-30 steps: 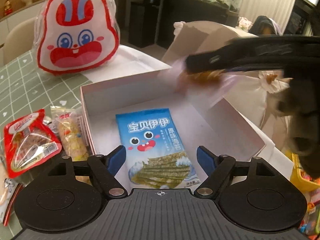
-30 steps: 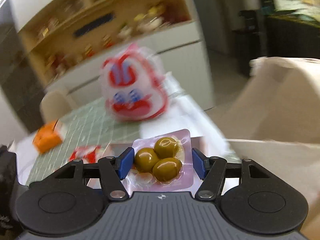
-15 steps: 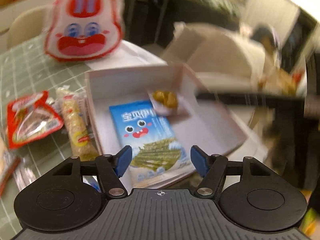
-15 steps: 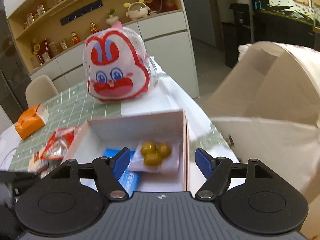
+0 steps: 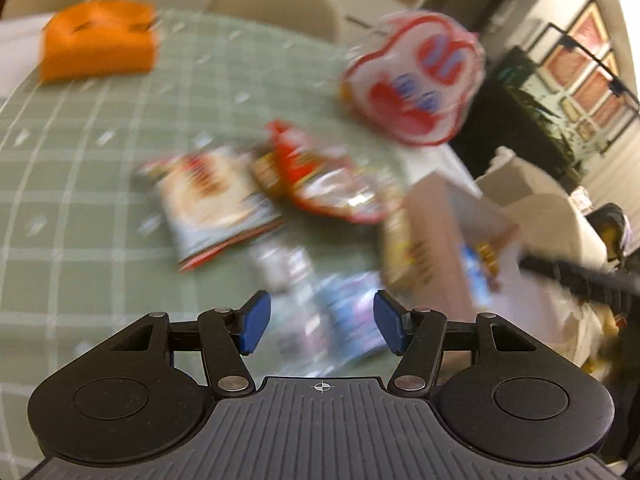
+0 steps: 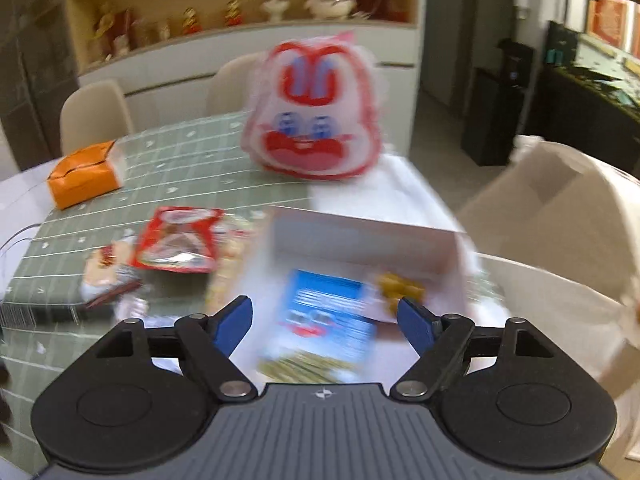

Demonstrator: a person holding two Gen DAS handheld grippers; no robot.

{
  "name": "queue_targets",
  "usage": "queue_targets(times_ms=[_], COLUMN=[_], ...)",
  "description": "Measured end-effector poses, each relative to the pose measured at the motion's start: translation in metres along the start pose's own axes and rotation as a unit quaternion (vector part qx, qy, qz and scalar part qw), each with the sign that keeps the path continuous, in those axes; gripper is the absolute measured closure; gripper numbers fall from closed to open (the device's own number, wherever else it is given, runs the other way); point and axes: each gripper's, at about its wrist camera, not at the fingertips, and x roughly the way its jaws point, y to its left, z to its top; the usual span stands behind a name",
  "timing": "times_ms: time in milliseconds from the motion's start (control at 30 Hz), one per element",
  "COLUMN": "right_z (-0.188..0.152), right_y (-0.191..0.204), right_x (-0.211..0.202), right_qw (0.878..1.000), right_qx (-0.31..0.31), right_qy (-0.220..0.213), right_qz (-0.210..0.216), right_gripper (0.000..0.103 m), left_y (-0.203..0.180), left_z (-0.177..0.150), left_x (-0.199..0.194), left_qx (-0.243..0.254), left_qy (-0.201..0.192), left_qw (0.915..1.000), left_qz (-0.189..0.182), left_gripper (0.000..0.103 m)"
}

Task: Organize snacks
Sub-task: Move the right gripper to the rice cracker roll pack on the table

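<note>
A white box [image 6: 360, 236] on the table holds a blue seaweed packet [image 6: 324, 312] and a clear pack of green olives [image 6: 400, 286]. My right gripper [image 6: 325, 318] hangs above the box's near side, jaws opening, nothing between them. Loose snacks lie left of the box: a red packet [image 6: 178, 246], a pale yellow one [image 6: 230, 256] and a white-and-red one [image 6: 106, 270]. My left gripper [image 5: 320, 322] hovers over a blurred blue-and-pink packet [image 5: 348, 316], jaws closing and apart from it. The red packet [image 5: 320, 180] and white-and-red packet [image 5: 208, 204] lie beyond. The box [image 5: 452, 220] shows at right.
A big red-and-white rabbit-face bag [image 6: 316, 120] stands at the table's far side. An orange box [image 6: 86, 174] sits far left on the green checked cloth [image 5: 100, 152]. Chairs ring the table; a pale paper bag [image 6: 560, 208] stands right. The other gripper's dark arm [image 5: 580, 276] crosses the right edge.
The right gripper let the olive pack drop into the box and pulled back, opening. The left gripper swung left from over the box to the loose snacks, its jaws narrowing.
</note>
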Motion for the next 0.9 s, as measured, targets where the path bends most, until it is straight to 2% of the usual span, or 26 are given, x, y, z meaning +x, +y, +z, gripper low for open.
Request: queue_targets(times_ms=[67,100,167,233,300,367,400,433,533,633,733,900], right_z=[0.014,0.020,0.029,0.034,0.033,0.028,0.025,0.022,0.017,0.005,-0.012,-0.047], right_y=[0.037,0.057,0.088,0.112,0.129,0.137,0.139,0.140,0.141,0.140,0.133,0.115], right_x=[0.019,0.033,0.065,0.099,0.130,0.150,0.156,0.157,0.143,0.119,0.090,0.047], right_qw=[0.999,0.998,0.994,0.989,0.979,0.967,0.962,0.960,0.965,0.973,0.982,0.990], right_qx=[-0.044,-0.067,-0.099,-0.121,-0.152,-0.177,-0.187,-0.190,-0.179,-0.155,-0.111,-0.038], right_qy=[0.004,0.013,0.046,0.074,0.094,0.107,0.111,0.113,0.116,0.121,0.128,0.133], right_qz=[0.001,-0.001,-0.010,-0.050,-0.101,-0.148,-0.168,-0.171,-0.153,-0.120,-0.085,-0.040], right_gripper=[0.030,0.038,0.044,0.053,0.055,0.056,0.061,0.067,0.077,0.077,0.077,0.077], left_y=[0.021,0.027,0.041,0.054,0.066,0.077,0.083,0.087,0.095,0.090,0.074,0.043], left_z=[-0.012,-0.017,-0.026,-0.035,-0.042,-0.049,-0.050,-0.051,-0.048,-0.041,-0.034,-0.022], left_x=[-0.011,-0.016,-0.026,-0.036,-0.046,-0.058,-0.062,-0.065,-0.064,-0.057,-0.046,-0.017], left_qx=[-0.019,-0.025,-0.029,-0.027,-0.032,-0.039,-0.040,-0.041,-0.042,-0.031,0.002,0.042], left_qy=[0.002,0.002,0.003,0.005,0.005,0.003,0.004,0.005,0.010,0.015,0.022,0.037], left_qw=[0.9998,0.9996,0.9995,0.9996,0.9995,0.9992,0.9992,0.9991,0.9990,0.9993,0.9987,0.9946], left_qz=[-0.008,-0.010,-0.006,0.003,0.006,0.006,0.007,0.009,0.007,-0.014,-0.045,-0.087], left_gripper=[0.040,0.040,0.040,0.040,0.040,0.040,0.040,0.040,0.040,0.040,0.040,0.041])
